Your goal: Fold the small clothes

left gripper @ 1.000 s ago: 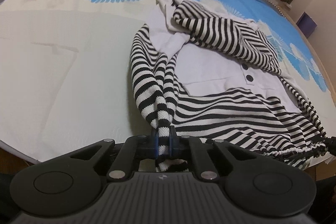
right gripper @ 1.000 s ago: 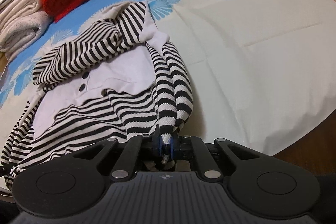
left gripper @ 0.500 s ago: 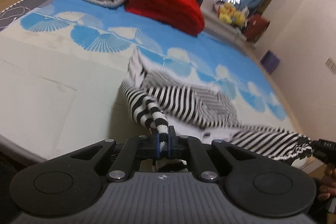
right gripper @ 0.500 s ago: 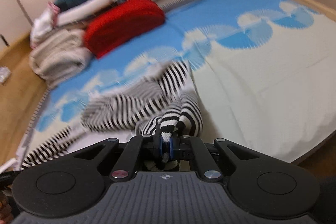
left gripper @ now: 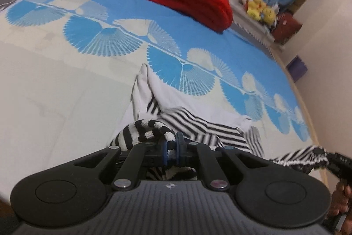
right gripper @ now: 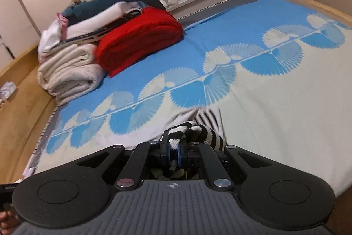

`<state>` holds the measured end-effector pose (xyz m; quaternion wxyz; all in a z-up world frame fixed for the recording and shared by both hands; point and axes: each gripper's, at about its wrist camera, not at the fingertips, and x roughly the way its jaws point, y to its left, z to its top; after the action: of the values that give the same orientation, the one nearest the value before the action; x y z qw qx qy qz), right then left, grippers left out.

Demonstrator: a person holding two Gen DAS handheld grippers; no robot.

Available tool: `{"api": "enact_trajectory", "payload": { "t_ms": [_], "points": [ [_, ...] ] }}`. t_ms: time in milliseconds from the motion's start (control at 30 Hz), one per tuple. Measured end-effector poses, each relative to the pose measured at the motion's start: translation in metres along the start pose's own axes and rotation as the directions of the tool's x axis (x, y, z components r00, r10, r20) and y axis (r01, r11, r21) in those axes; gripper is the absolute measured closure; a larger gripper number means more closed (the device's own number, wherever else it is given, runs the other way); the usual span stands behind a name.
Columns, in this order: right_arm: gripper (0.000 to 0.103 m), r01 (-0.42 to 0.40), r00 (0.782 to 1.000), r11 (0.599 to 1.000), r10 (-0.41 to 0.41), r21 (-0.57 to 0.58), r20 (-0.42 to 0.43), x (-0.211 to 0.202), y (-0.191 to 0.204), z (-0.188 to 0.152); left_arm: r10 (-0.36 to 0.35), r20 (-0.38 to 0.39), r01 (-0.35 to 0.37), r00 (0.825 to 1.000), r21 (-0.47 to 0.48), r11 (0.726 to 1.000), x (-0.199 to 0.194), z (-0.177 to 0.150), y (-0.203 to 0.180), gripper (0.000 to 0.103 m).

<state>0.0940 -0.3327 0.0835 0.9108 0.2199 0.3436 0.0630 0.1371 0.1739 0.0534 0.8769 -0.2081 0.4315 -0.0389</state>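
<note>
Left wrist view: the left tongs [left gripper: 171,148] are pinched tight on a rolled striped cuff of the striped top [left gripper: 198,127]. The rest of the garment runs away from them, forward and to the right, with its white part reaching toward the far blue pattern of the bed [left gripper: 66,102]. At the right edge the right tongs [left gripper: 332,163] grip another striped end, so the top is strung between the two, its long axis roughly left to right across the near edge of the bed. The stretch between them hangs loose and looks slightly blurred. The body of the top seems to rest on the bed in front of the left tongs, which are nearer to its bulk.

Right wrist view: the right tongs [right gripper: 173,152] are closed on a bunched black-and-white cuff. Only a small hump of the striped top [right gripper: 204,124] shows beyond them, lying just ahead on the cream part of the bed [right gripper: 275,113]; the rest falls off to the left, out of sight behind the tool.

The top is knit, soft, white in the chest and black-striped in the sleeves and hem, crumpled, not yet flat. Far off on the left lie a red blanket [right gripper: 140,39] and folded towels [right gripper: 68,72].
</note>
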Motion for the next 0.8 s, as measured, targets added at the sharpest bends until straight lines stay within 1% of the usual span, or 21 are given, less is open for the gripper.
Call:
{"api": "enact_trajectory", "payload": {
  "t_ms": [100, 133, 200, 233, 267, 300, 333, 367, 400, 433, 467, 533, 567, 600, 667, 700, 767, 800],
  "points": [
    [0.098, 0.015, 0.999, 1.000, -0.015, 0.001, -0.052, 0.050, -0.004, 0.022, 0.030, -0.066, -0.028, 0.997, 0.024, 0.999, 0.047, 0.030, 0.009, 0.094],
    [0.097, 0.018, 0.997, 1.000, -0.019, -0.009, -0.078, 0.069, -0.005, 0.027, 0.024, -0.085, -0.022, 0.996, 0.033, 0.999, 0.061, 0.037, 0.014, 0.094],
    [0.097, 0.045, 0.991, 0.998, -0.049, -0.035, -0.123, 0.102, -0.007, 0.031, 0.016, -0.097, -0.012, 0.995, 0.041, 0.999, 0.083, 0.041, 0.025, 0.089],
    [0.097, 0.056, 0.988, 0.997, -0.063, -0.053, -0.141, 0.117, -0.008, 0.029, 0.012, -0.087, -0.010, 0.996, 0.030, 0.999, 0.092, 0.040, 0.033, 0.089],
    [0.097, 0.063, 0.986, 0.996, -0.072, -0.064, -0.154, 0.129, -0.010, 0.027, -0.002, -0.086, 0.003, 0.996, 0.009, 1.000, 0.100, 0.037, 0.044, 0.089],
    [0.096, 0.071, 0.983, 0.995, -0.081, -0.066, -0.162, 0.140, -0.015, 0.022, -0.020, -0.115, 0.017, 0.993, -0.034, 0.999, 0.108, 0.033, 0.055, 0.088],
    [0.096, 0.080, 0.982, 0.995, -0.087, -0.052, -0.168, 0.150, -0.023, 0.016, -0.016, -0.164, 0.000, 0.986, -0.096, 0.995, 0.114, 0.034, 0.064, 0.087],
    [0.095, 0.093, 0.979, 0.995, -0.096, -0.029, -0.181, 0.156, -0.031, 0.008, -0.034, -0.144, 0.014, 0.989, -0.134, 0.991, 0.113, 0.038, 0.070, 0.085],
    [0.095, 0.129, 0.966, 0.992, -0.126, 0.000, -0.227, 0.166, -0.039, 0.005, -0.053, -0.115, 0.037, 0.992, -0.144, 0.989, 0.110, 0.041, 0.073, 0.081],
    [0.095, 0.145, 0.962, 0.989, -0.132, 0.037, -0.238, 0.170, -0.043, 0.006, -0.064, -0.104, 0.049, 0.992, -0.135, 0.990, 0.110, 0.044, 0.075, 0.081],
    [0.093, 0.125, 0.971, 0.991, -0.111, 0.056, -0.212, 0.170, -0.044, 0.009, -0.062, -0.103, 0.049, 0.993, -0.123, 0.991, 0.110, 0.046, 0.077, 0.081],
    [0.089, 0.107, 0.981, 0.994, -0.101, 0.029, -0.166, 0.164, -0.041, 0.018, -0.052, -0.104, 0.041, 0.993, -0.104, 0.994, 0.110, 0.048, 0.081, 0.081],
    [0.089, 0.099, 0.984, 0.995, -0.095, 0.020, -0.148, 0.160, -0.040, 0.021, -0.045, -0.095, 0.037, 0.994, -0.087, 0.996, 0.108, 0.049, 0.081, 0.078],
    [0.089, 0.082, 0.988, 0.996, -0.077, 0.031, -0.136, 0.156, -0.044, 0.023, -0.038, -0.072, 0.034, 0.997, -0.067, 0.997, 0.103, 0.050, 0.083, 0.073],
    [0.087, 0.070, 0.991, 0.995, -0.062, 0.064, -0.122, 0.148, -0.051, 0.025, -0.041, -0.018, 0.040, 0.999, -0.053, 0.998, 0.087, 0.051, 0.084, 0.067],
    [0.084, 0.073, 0.991, 0.995, -0.064, 0.071, -0.115, 0.146, -0.054, 0.026, -0.052, 0.002, 0.052, 0.999, -0.054, 0.997, 0.081, 0.051, 0.087, 0.065],
    [0.082, 0.081, 0.994, 0.995, -0.077, 0.052, -0.075, 0.137, -0.057, 0.028, -0.068, 0.019, 0.069, 0.997, -0.041, 0.997, 0.071, 0.051, 0.090, 0.062],
    [0.082, 0.091, 0.995, 0.995, -0.089, 0.032, -0.055, 0.133, -0.058, 0.030, -0.070, 0.017, 0.071, 0.997, -0.018, 0.997, 0.068, 0.050, 0.087, 0.057]
  ]
}}
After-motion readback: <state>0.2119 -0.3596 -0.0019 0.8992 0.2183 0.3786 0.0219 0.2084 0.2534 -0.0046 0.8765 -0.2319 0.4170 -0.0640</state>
